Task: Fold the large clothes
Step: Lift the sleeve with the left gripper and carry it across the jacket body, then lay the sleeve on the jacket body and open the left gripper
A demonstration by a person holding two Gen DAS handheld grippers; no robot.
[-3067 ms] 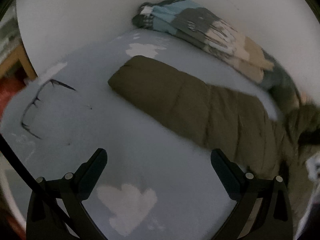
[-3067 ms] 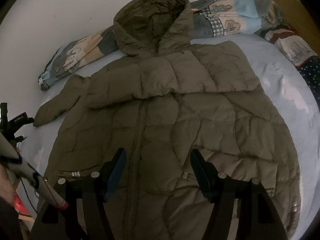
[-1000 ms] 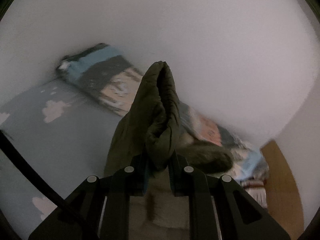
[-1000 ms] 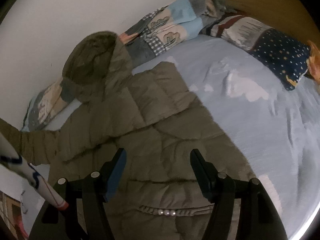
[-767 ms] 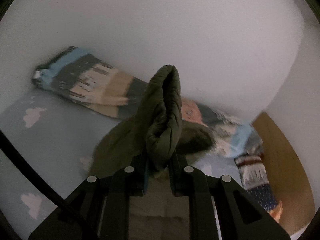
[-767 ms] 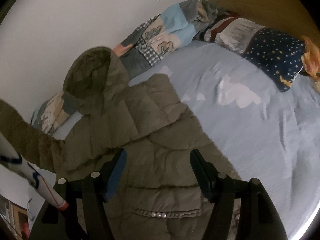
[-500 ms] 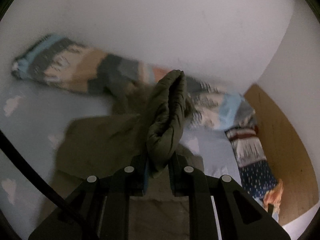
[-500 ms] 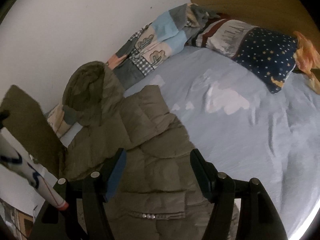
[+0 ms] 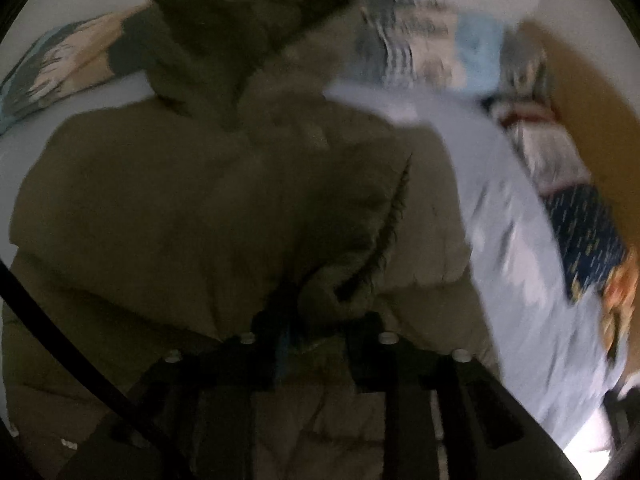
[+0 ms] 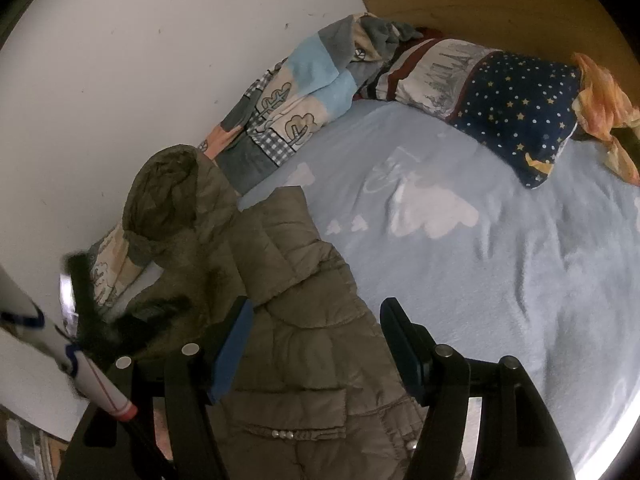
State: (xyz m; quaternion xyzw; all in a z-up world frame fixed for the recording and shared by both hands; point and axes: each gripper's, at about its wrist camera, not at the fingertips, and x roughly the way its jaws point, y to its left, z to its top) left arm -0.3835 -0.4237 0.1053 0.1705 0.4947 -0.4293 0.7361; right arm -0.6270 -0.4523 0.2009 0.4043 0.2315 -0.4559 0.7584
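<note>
Olive puffer jacket (image 10: 304,344) lies on the bed (image 10: 500,280), hood (image 10: 168,196) toward the wall at 10 o'clock. Folded sleeve (image 9: 344,280) sits across the jacket's body in the blurred left wrist view. Left hand-held gripper (image 9: 320,344): jaws narrow and opening, sleeve cuff between them. Right hand-held gripper (image 10: 316,344): jaws wide, empty, above the jacket. Patchwork blanket (image 10: 288,108) at 12 o'clock; star-print pillow (image 10: 520,120) at 2 o'clock.
</note>
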